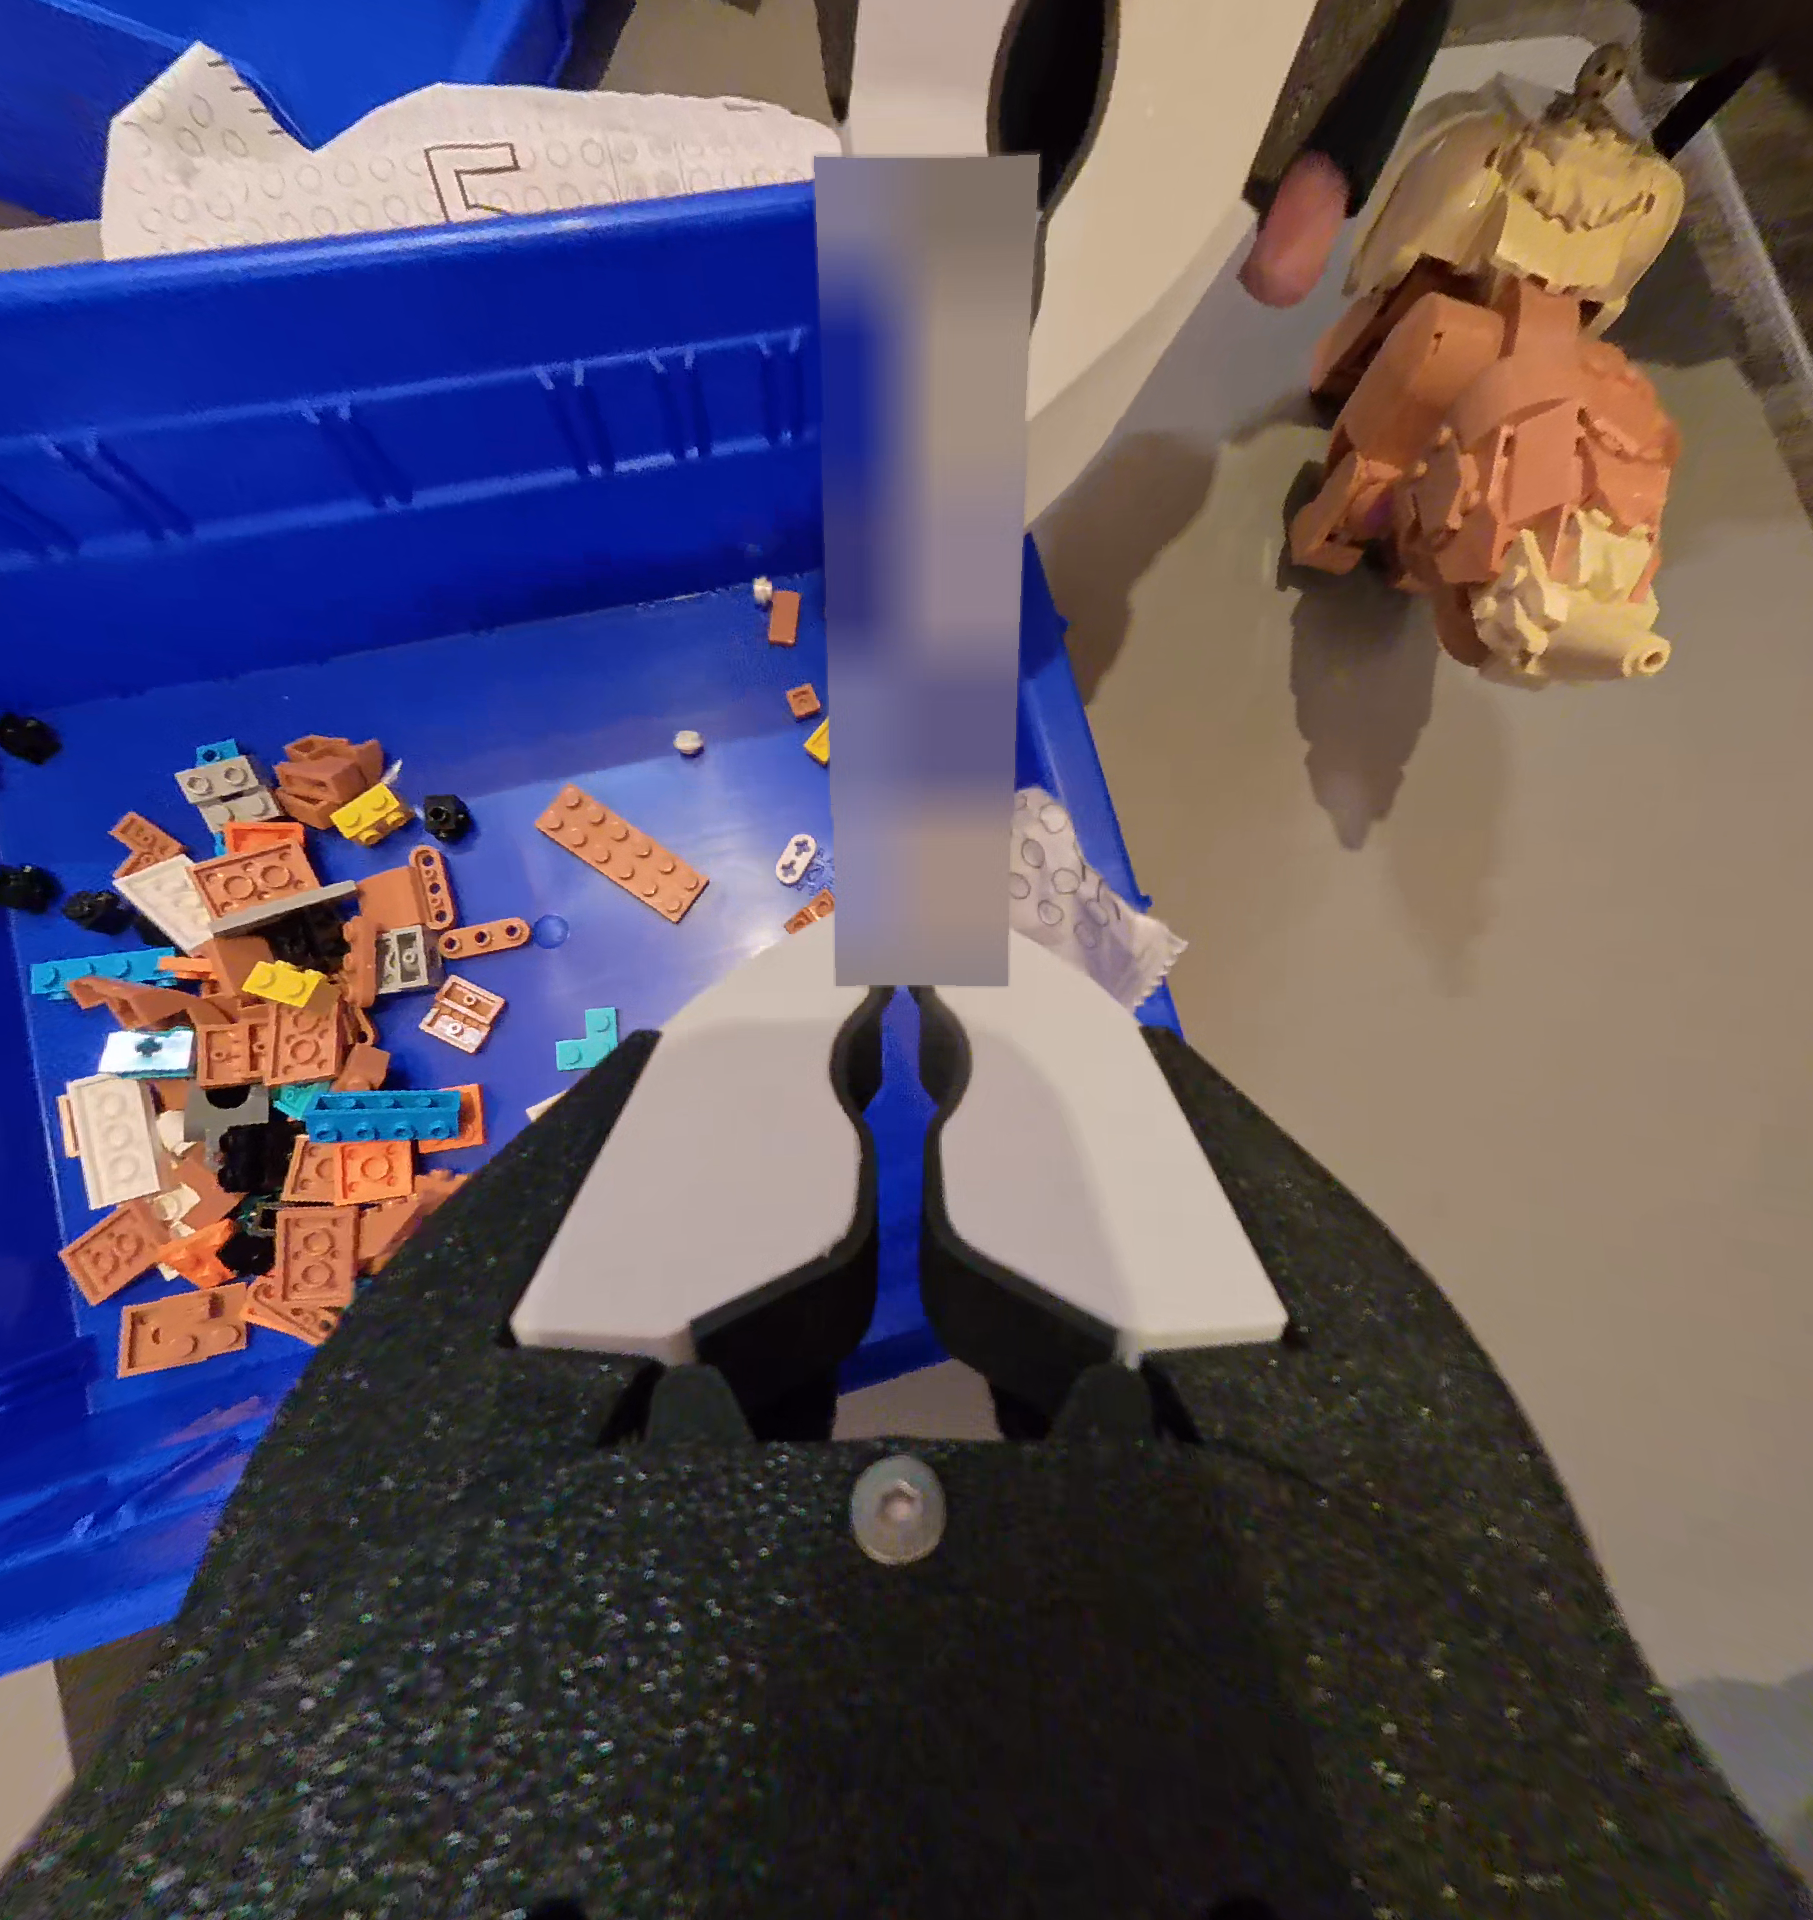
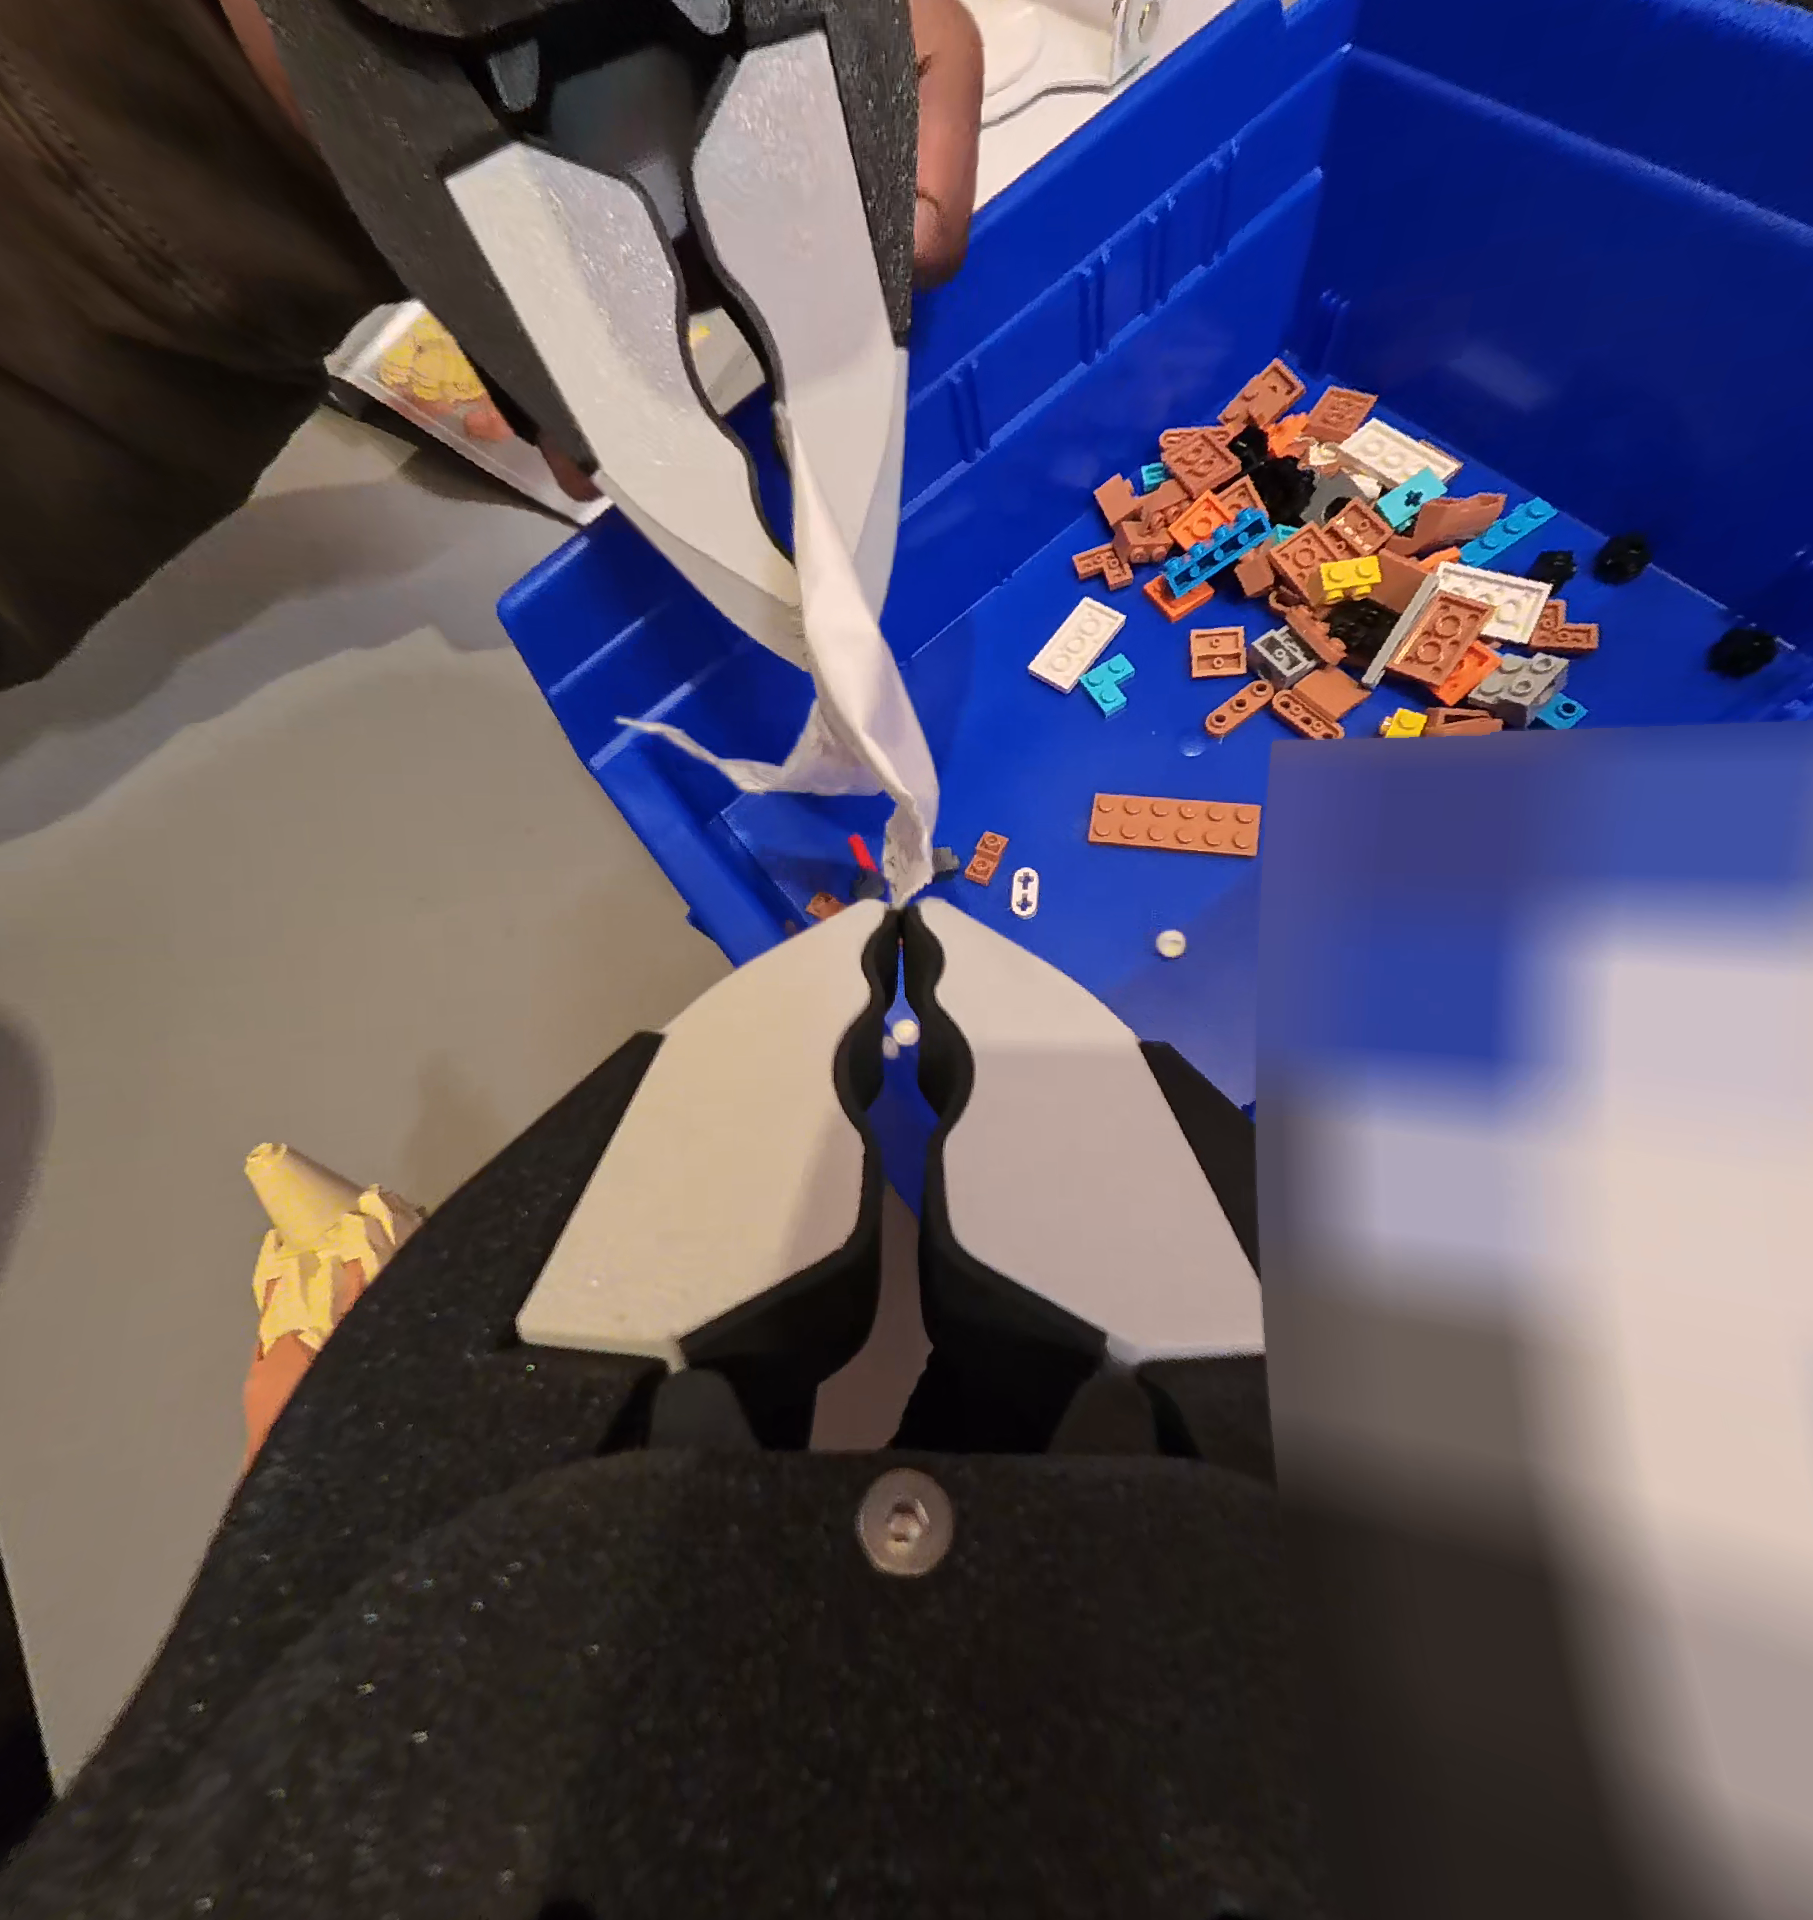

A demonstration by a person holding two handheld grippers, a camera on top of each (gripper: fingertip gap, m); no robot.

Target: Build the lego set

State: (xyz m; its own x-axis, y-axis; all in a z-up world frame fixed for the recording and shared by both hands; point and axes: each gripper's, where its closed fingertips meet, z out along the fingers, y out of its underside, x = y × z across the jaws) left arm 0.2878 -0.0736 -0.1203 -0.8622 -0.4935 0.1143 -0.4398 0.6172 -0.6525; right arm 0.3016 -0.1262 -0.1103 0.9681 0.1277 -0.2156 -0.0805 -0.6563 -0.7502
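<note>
Both grippers are shut on one crumpled white paper bag [image 2: 860,644], stretched between them above the near corner of the blue bin [image 2: 1089,312]. My right gripper [image 2: 902,906] pinches its lower end. My left gripper [image 1: 902,992] pinches the other end; its fingers [image 2: 611,343] show at the top of the right wrist view. In the left wrist view a blurred patch hides most of the bag; only a printed corner [image 1: 1068,894] shows. Loose bricks [image 1: 258,1039] lie piled in the bin [image 1: 362,270], also visible in the right wrist view [image 2: 1349,582].
A partly built brown and cream model [image 1: 1484,447] stands on the grey table right of the bin; part of it shows by my right gripper [image 2: 310,1247]. A long brown plate [image 2: 1172,824] lies apart from the pile. Another printed paper bag [image 1: 414,166] sits behind the bin.
</note>
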